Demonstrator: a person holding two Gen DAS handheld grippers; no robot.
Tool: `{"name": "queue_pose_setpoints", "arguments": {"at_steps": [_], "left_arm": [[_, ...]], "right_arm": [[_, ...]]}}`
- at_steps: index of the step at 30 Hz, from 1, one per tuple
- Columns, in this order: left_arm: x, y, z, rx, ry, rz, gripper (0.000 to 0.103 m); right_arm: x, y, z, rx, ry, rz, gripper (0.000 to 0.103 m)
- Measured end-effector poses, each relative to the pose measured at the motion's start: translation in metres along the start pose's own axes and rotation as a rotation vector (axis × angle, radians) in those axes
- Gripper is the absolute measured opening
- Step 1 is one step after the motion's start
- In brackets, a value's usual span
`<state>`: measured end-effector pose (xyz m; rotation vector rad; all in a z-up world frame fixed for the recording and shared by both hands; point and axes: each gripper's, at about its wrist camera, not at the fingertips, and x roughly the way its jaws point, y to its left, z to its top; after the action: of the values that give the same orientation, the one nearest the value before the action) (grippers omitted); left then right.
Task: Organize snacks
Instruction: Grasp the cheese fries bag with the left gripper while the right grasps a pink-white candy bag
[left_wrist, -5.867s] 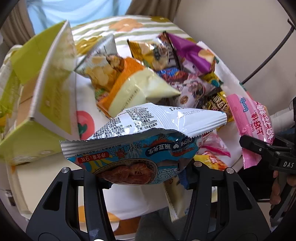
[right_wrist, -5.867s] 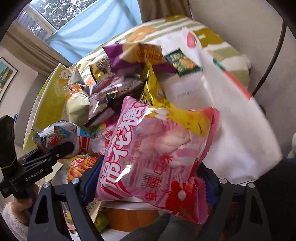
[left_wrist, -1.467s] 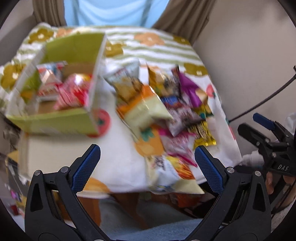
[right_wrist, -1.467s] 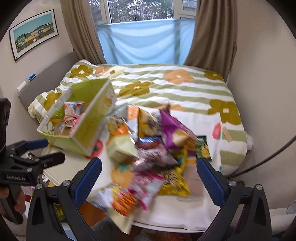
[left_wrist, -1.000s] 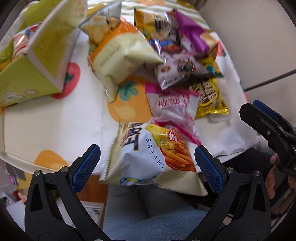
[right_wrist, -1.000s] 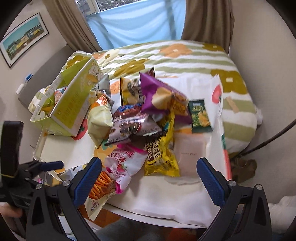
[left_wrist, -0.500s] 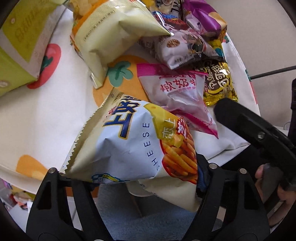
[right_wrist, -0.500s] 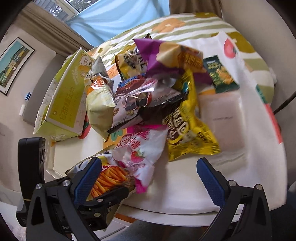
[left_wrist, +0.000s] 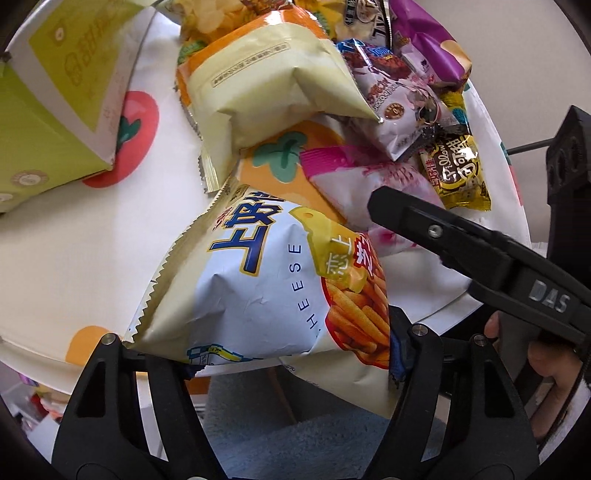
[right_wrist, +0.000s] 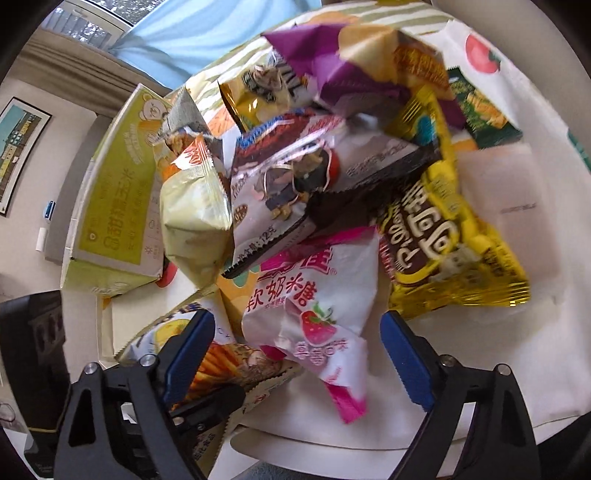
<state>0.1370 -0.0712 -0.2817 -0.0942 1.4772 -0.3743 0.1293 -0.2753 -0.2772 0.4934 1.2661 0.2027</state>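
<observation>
The left gripper (left_wrist: 288, 354) has its jaws closing on a white and pale-yellow crinkled foil bag of cheese sticks (left_wrist: 273, 288), squeezed at its lower end where it overhangs the near edge of the tabletop (left_wrist: 74, 236). The bag reads "CHEESE" beside large blue Chinese characters and a picture of orange sticks.

The right gripper (right_wrist: 295, 354) has its blue-padded jaws closing too, spread either side of a pink and white strawberry candy packet (right_wrist: 314, 306) without pressing it yet. The packet carries red Chinese writing and a strawberry picture.

Just beyond lie a yellow and brown foil packet (right_wrist: 443, 236) with partly legible lettering, a white and dark wrapper with a cartoon figure (right_wrist: 295, 184), a pale-yellow pouch with an orange top (left_wrist: 266, 88) and a purple crisp bag (right_wrist: 332, 66), all heaped and overlapping. An open lime-green cardboard box (left_wrist: 55, 92) stands at the left. The right gripper's black body, marked "DAS", crosses the left wrist view over the pink packet, held by a hand (left_wrist: 546, 362).
</observation>
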Motion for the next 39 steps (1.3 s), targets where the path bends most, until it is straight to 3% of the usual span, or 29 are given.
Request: {"name": "queue_pose_setpoints", "arguments": {"at_steps": [3,5,13,17,22,32,39], "left_arm": [[-0.001,0.001,0.002,0.006,0.003,-0.002,0.069],[0.000,-0.001,0.004,0.010,0.002,0.002,0.069],[0.004,-0.013,0.002,-0.005,-0.006,0.000,0.069],[0.007,-0.014,0.000,-0.019,-0.021,0.004,0.069],[0.000,-0.017,-0.013,-0.040,-0.050,0.011,0.069],[-0.031,-0.025,-0.040,-0.092,-0.132,0.028,0.069],[-0.073,-0.040,-0.045,-0.105,-0.252,0.036,0.069]], "right_arm": [[0.008,0.002,0.002,0.005,0.012,-0.009,0.084],[0.011,0.001,0.003,0.007,0.018,-0.017,0.073],[0.018,0.001,0.003,-0.002,0.008,-0.033,0.070],[0.020,0.011,0.001,-0.047,-0.002,-0.039,0.056],[0.012,0.015,-0.007,-0.085,-0.002,-0.027,0.047],[-0.018,0.015,-0.022,-0.141,-0.015,0.006,0.043],[-0.059,0.019,-0.025,-0.201,-0.068,0.033,0.042]]}}
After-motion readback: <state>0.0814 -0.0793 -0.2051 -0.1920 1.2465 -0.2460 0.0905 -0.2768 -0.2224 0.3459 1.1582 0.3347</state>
